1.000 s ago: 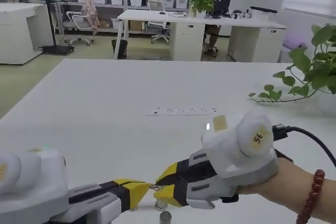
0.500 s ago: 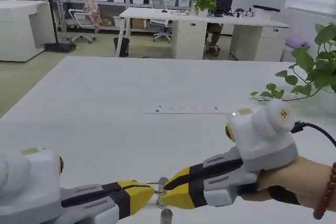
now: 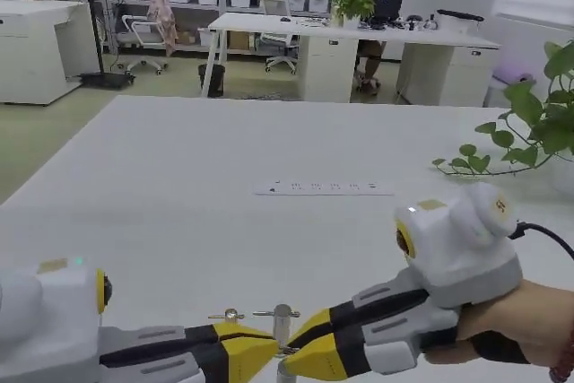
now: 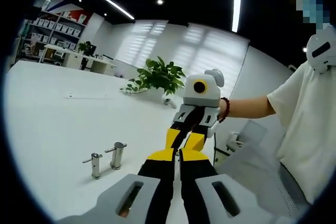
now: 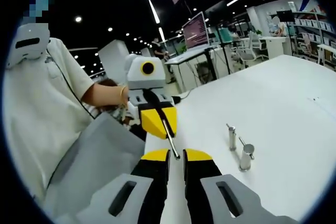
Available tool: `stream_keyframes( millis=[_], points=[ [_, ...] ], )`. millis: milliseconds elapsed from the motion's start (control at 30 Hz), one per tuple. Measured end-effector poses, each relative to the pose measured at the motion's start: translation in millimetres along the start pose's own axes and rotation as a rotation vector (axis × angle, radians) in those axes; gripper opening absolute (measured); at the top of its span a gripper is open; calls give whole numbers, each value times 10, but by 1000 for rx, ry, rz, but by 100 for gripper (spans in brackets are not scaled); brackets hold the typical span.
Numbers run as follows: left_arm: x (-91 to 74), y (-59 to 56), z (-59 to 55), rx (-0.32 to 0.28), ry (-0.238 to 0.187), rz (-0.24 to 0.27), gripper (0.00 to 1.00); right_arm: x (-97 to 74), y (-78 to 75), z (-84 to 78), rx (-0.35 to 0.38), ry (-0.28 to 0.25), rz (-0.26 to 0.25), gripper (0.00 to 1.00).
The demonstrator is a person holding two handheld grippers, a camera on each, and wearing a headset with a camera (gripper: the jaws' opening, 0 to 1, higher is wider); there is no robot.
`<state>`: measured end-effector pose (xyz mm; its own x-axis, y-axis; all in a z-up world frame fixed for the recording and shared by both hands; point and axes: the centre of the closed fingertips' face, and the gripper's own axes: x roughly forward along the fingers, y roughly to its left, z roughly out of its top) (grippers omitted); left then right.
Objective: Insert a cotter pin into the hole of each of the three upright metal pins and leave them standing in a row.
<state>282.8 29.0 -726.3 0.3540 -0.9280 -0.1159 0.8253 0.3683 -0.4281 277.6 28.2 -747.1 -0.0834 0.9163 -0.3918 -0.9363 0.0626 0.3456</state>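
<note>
Cotter pin (image 5: 170, 139) end hidden inside right claw (image 5: 176, 154).

Head view: above the near edge, facing far across the surface (image 3: 179, 186).
Left gripper view: low, close, facing right.
Right gripper view: low, close, facing left.
Shared: upright pins (image 4: 118, 155), cotter pin (image 5: 170, 140).

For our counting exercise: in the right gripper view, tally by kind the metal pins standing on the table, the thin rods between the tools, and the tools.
Upright metal pins: 2
Thin rod: 1
Left tool and right tool: 2
Total: 5
</note>
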Motion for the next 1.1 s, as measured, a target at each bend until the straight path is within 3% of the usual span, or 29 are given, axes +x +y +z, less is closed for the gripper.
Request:
stream_keyframes(
  millis=[233, 467, 733, 933, 1100],
  points=[
    [-12, -38, -32, -3, 5, -14, 0, 15, 63, -20, -17, 3, 22, 6],
    [-16, -67, -81, 27, 29, -24, 1, 21, 101, -76, -115, 60, 24, 4],
    [-16, -20, -128, 89, 64, 1, 4, 18, 110, -114, -191, 123, 20, 3],
    [-11, 24, -182, 131, 85, 36, 4, -41, 84, -120, -200, 140, 20, 3],
    [-8, 87, -243, 165, 107, 73, 14, -118, 21, -159, -230, 179, -6, 3]
  ],
)
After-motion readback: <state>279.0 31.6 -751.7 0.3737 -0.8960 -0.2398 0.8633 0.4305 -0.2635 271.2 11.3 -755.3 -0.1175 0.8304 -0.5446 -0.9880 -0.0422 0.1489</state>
